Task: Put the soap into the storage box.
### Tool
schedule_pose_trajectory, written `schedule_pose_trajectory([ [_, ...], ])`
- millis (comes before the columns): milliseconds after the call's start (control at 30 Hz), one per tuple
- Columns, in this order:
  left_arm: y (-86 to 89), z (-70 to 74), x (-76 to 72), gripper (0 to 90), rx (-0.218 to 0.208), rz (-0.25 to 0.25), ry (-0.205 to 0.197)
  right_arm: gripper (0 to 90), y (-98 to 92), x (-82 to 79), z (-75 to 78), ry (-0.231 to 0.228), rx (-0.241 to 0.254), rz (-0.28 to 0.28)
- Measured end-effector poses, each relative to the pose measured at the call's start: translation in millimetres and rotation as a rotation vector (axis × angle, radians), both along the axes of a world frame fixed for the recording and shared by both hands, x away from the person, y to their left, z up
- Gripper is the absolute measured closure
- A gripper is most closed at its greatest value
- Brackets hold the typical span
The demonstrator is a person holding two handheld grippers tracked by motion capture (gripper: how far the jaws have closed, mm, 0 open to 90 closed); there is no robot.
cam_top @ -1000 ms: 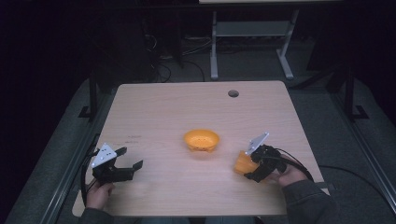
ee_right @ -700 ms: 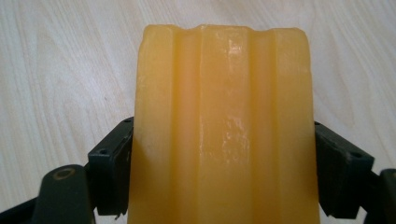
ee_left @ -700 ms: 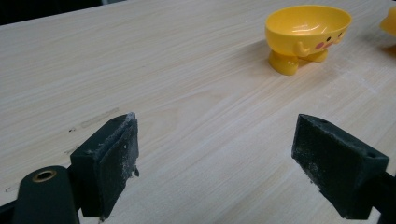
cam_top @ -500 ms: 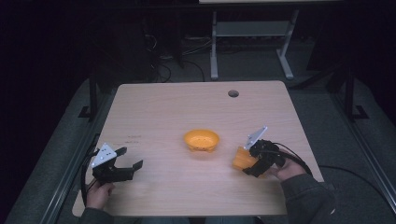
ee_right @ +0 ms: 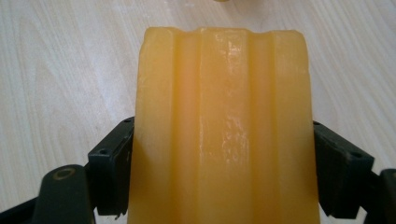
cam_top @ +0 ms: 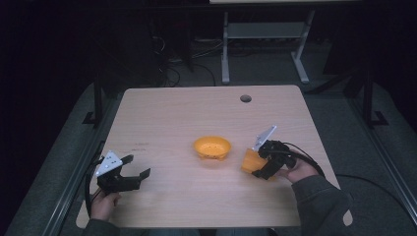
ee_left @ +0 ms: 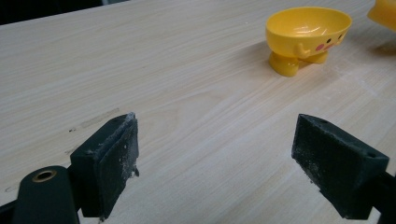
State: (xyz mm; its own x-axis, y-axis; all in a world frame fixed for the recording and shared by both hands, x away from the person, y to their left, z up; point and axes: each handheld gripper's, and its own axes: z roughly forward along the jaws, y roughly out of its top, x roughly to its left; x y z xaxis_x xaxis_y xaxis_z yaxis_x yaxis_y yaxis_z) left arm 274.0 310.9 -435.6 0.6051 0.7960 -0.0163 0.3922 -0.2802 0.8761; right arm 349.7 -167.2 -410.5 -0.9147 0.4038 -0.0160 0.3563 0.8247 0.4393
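Right gripper (cam_top: 257,164): we see its fingers clamped on both sides of the orange ribbed cup (ee_right: 223,130).
Cup position: right half of the tabletop (cam_top: 172,118), just right of the yellow bowl (cam_top: 212,146).
Cup axis: we read the long axis along the fingers, far end towards the bowl.
Left gripper (ee_left: 215,158): fingers spread wide, nothing between them, near the front-left corner.

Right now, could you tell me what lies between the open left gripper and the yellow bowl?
Nothing: bare wooden table. In the left gripper view, the left gripper looks across bare wood to the yellow bowl; the high view agrees.
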Motion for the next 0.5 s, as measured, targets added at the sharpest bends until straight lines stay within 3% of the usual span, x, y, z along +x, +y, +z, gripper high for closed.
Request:
schedule_pose_trajectory([
  [500, 0.3, 0.0, 0.0, 14.1, 0.0, 0.001, 0.002, 20.6, 10.1, 15.6, 14.5, -0.009, 0.02, 0.027],
])
